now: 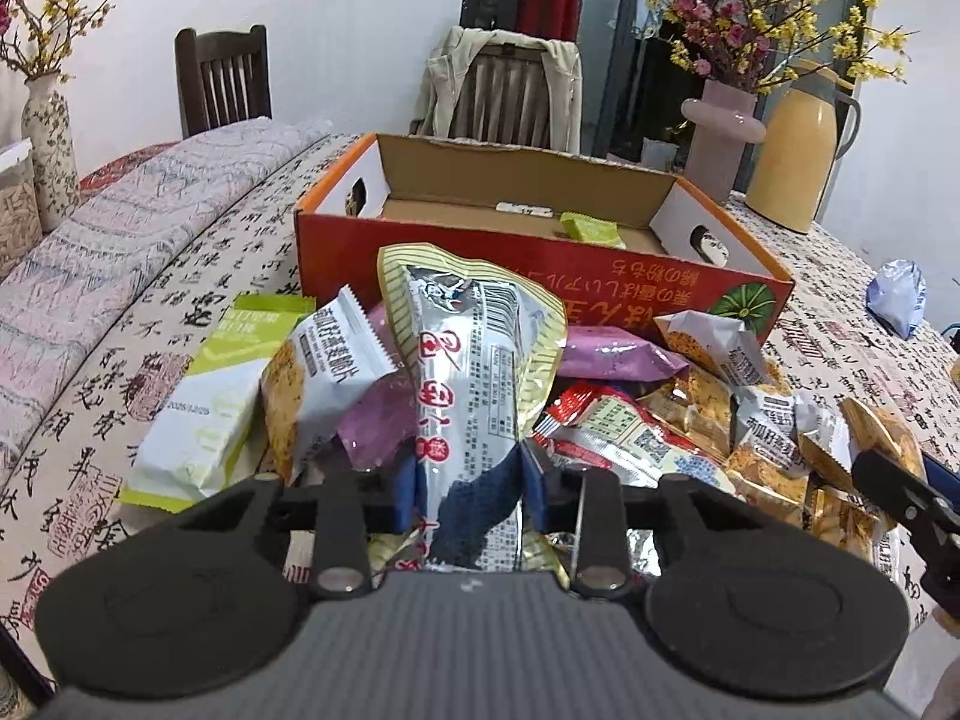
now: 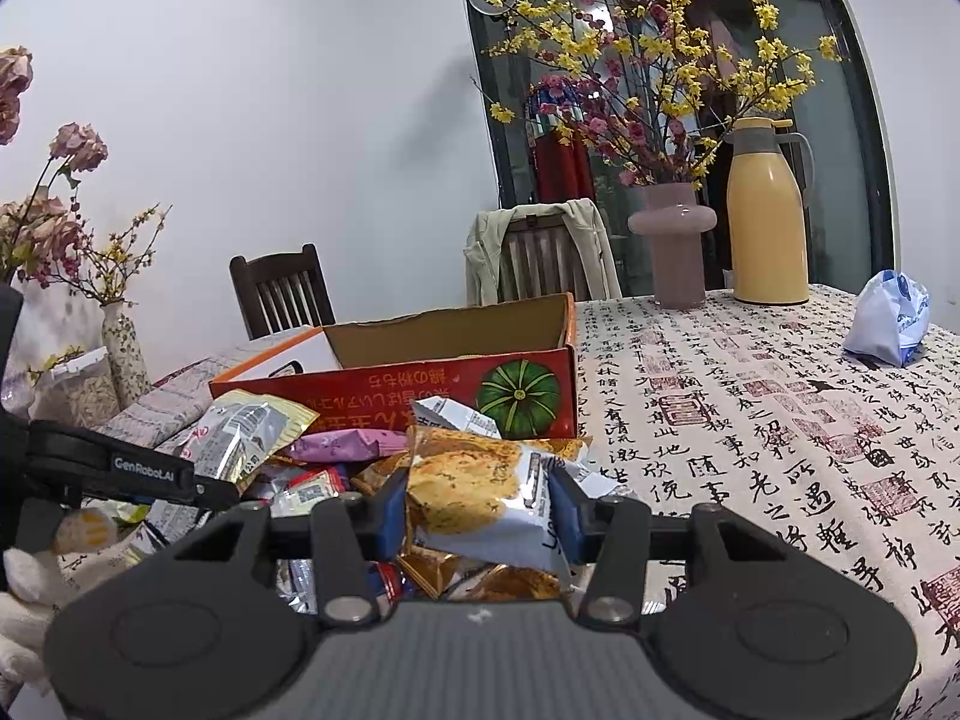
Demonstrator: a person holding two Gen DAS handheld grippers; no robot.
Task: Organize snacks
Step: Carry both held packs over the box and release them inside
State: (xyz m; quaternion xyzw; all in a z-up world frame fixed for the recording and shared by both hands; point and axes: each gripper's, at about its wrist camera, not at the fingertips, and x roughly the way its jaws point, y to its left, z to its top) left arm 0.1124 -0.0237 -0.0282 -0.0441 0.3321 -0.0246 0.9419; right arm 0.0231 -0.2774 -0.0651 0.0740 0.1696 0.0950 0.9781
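Left wrist: left claw [image 1: 468,480] is pinching one silver packet [image 1: 474,360] low on its crinkly, light, slippery body above the snack pile [image 1: 630,420]; one green packet [image 1: 591,231] is lying in the box [image 1: 540,252] | Right wrist: right claw [image 2: 480,510] is gripping one soft crisp packet [image 2: 480,492] mid-body over the desk [image 2: 750,420].

Glossy foil packets [image 1: 474,360] (cardboard box [image 1: 540,252])

orange-red box [image 1: 540,264], calligraphy-print tablecloth [image 2: 750,420]; yellow flask [image 2: 768,222], pink vase [image 2: 675,246]
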